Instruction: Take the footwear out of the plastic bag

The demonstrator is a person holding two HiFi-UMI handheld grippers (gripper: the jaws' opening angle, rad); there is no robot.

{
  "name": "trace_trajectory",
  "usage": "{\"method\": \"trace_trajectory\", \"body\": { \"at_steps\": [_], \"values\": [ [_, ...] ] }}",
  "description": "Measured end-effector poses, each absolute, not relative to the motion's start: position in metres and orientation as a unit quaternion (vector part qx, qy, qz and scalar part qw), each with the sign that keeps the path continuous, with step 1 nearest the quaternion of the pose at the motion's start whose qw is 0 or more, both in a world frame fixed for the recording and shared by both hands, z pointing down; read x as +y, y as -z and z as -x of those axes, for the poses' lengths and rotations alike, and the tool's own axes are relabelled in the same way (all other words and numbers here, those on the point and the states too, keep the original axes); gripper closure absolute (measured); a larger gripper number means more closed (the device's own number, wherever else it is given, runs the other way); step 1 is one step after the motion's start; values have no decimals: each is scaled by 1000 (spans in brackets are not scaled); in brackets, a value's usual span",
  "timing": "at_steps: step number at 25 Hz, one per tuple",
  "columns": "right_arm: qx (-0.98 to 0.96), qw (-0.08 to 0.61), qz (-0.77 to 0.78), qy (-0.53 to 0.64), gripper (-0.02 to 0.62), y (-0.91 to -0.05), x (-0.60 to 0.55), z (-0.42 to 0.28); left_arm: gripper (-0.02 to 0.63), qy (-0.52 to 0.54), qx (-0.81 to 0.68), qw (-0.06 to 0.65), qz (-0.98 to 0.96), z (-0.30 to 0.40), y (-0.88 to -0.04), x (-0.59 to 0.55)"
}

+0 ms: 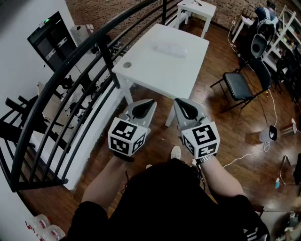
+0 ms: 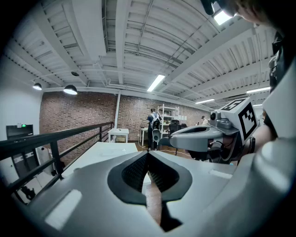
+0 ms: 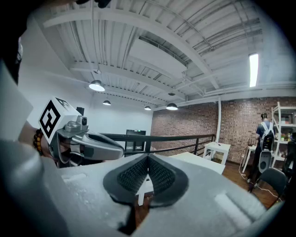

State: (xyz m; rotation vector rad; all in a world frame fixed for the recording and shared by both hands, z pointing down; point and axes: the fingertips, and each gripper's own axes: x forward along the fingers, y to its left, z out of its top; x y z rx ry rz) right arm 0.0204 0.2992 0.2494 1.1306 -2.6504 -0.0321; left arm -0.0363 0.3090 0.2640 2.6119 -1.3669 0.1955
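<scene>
A clear plastic bag (image 1: 171,48) lies flat on the far part of the white table (image 1: 155,75); what it holds is too small to make out. Both grippers hang side by side in front of the table's near edge, well short of the bag. My left gripper (image 1: 150,102) is shut with nothing in it, and its ribbed pads meet in the left gripper view (image 2: 148,155). My right gripper (image 1: 179,100) is shut and empty too, pads together in the right gripper view (image 3: 148,160). Each gripper view shows the other gripper alongside.
A black metal railing (image 1: 70,75) runs along the left of the table. A black folding chair (image 1: 237,84) stands to its right, with cables on the wooden floor. A small white table (image 1: 197,9) is behind, and a person (image 2: 153,124) stands by far shelves.
</scene>
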Motion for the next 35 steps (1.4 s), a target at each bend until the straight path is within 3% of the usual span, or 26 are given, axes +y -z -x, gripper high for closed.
{"method": "trace_trajectory", "body": {
  "at_steps": [12,35],
  "values": [
    [-923,110,-368,-3,606,-258,222,-35,591,-90,-485,91,-865,26,-270,237],
    [-937,69,-339,-48,606,-267,64,-137,591,-163,-506,88,-843,-75,-282,78]
  ]
}}
